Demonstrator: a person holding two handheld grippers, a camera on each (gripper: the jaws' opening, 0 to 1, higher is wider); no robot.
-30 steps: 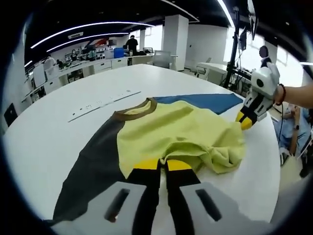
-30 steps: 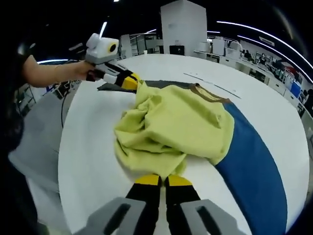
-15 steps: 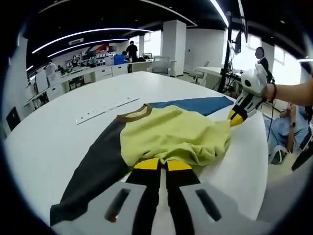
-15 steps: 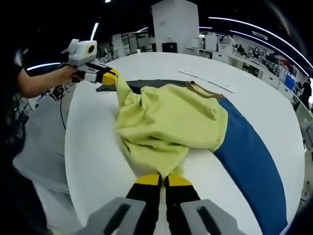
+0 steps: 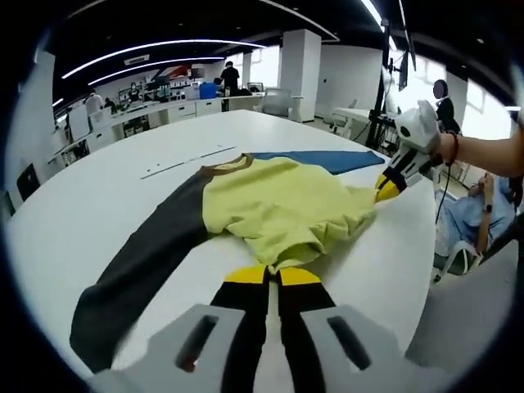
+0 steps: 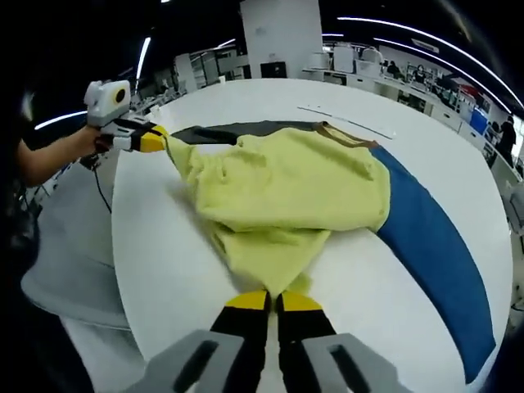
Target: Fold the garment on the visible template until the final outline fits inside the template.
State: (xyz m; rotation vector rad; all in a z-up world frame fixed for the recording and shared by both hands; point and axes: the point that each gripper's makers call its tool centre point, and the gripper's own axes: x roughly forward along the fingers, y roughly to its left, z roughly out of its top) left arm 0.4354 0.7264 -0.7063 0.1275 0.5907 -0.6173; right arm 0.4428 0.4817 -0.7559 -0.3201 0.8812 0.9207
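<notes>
The garment (image 5: 278,209), a yellow-green shirt with a brown collar (image 5: 228,163), one dark grey sleeve (image 5: 139,266) and one blue sleeve (image 5: 323,160), lies spread across the round white worktop (image 5: 90,196). Its body is pulled into a taut, wrinkled span between two corners of the hem. In the left gripper view the left gripper (image 5: 273,273) has its yellow-tipped fingers (image 5: 246,274) pressed together on one hem corner, the cloth bunching right at the tips. The right gripper (image 5: 386,187), held by a hand (image 5: 449,149), pinches the other corner near the worktop's far edge. In the right gripper view the garment (image 6: 286,192) stretches from the right gripper (image 6: 274,300), whose fingers (image 6: 301,302) are closed on the fabric, over to the left gripper (image 6: 155,141), which grips the cloth close to the worktop (image 6: 164,270) edge. The blue sleeve (image 6: 434,246) runs out along one side, the dark sleeve (image 6: 237,128) lies beyond the body. A thin pale strip (image 5: 187,161) rests on the worktop past the collar. Desks and ceiling light strips fill the room behind
</notes>
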